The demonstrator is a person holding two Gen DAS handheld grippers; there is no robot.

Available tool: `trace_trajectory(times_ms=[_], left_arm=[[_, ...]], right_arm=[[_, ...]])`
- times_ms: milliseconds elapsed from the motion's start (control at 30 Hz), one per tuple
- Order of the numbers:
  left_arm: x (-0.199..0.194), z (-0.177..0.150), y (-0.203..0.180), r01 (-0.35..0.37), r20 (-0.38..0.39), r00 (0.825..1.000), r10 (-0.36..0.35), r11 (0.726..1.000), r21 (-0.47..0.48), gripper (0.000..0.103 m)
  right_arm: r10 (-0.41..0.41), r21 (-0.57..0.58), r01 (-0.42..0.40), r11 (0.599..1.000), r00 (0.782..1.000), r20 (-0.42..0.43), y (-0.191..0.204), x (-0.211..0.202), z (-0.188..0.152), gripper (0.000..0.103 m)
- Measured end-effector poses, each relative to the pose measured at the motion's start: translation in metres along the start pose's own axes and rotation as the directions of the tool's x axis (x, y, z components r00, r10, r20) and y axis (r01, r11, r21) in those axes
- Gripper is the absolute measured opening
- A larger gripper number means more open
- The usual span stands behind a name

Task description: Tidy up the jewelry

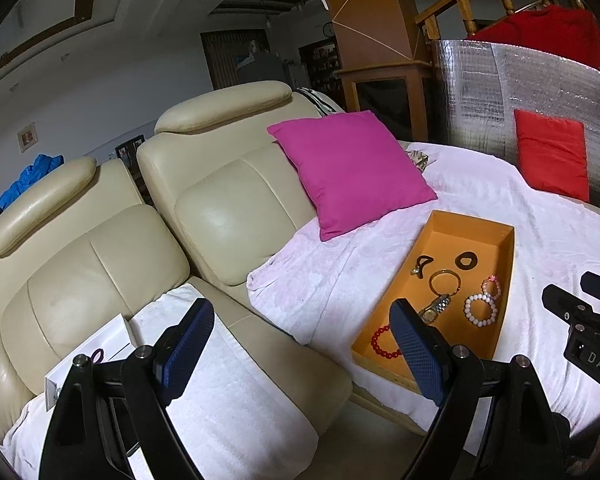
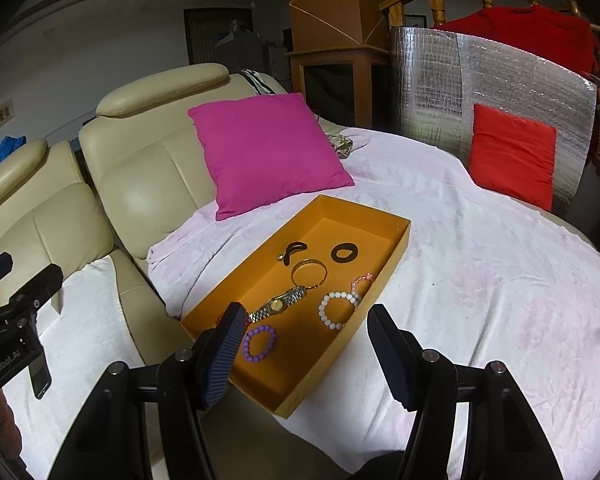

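Orange cardboard tray (image 2: 380,252) is lying ahead of both empty, parted grippers (image 1: 300,344) (image 2: 304,344), so descending squarely over one purple bead bracelet (image 2: 259,343) seems wisest.

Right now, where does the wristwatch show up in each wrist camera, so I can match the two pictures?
Left wrist view: the wristwatch lies in the orange tray, low and right of centre, just past the right blue pad of the left gripper.
Right wrist view: the wristwatch lies near the picture's middle, beside the left pad of the right gripper.
Shared landmark: the pink cushion behind the tray.
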State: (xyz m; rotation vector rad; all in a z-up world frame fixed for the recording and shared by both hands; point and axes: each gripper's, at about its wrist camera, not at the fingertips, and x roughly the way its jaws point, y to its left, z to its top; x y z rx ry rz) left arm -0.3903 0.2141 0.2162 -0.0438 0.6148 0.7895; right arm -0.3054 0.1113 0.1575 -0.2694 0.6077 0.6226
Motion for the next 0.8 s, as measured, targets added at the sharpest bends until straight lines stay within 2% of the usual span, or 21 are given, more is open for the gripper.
trace_trajectory(times_ms=[433, 633, 700, 767, 800], left_arm=[[0.036, 0.015, -0.011, -0.011, -0.041, 0.999, 0.012, 1.000, 0.026, 0.089], [0.046, 0.022, -0.025, -0.022, -0.050, 0.998, 0.024, 0.998, 0.051, 0.089], [0.047, 0.025, -0.041, 0.025, -0.039, 0.999, -0.023, 0.998, 0.066, 0.089], [0.048, 0.031, -0.068, 0.127, -0.046, 0.991, -0.122, 0.987, 0.099, 0.089], [0.048, 0.035, -0.091, 0.207, -0.062, 0.978, -0.201, 0.971, 0.118, 0.089]], right_arm=[[0.013, -0.002, -0.013, 1.000, 0.999, -0.038, -0.001, 0.045, 0.015, 0.067], [0.037, 0.022, -0.037, 0.999, 0.999, -0.031, -0.015, 0.056, 0.021, 0.067], [0.035, 0.050, -0.034, 0.998, 0.999, -0.011, -0.030, 0.053, 0.024, 0.067], [-0.007, 0.093, 0.005, 0.996, 1.000, 0.020, -0.065, 0.045, 0.030, 0.067], [-0.032, 0.107, 0.029, 0.994, 0.999, 0.032, -0.080, 0.041, 0.032, 0.067]])
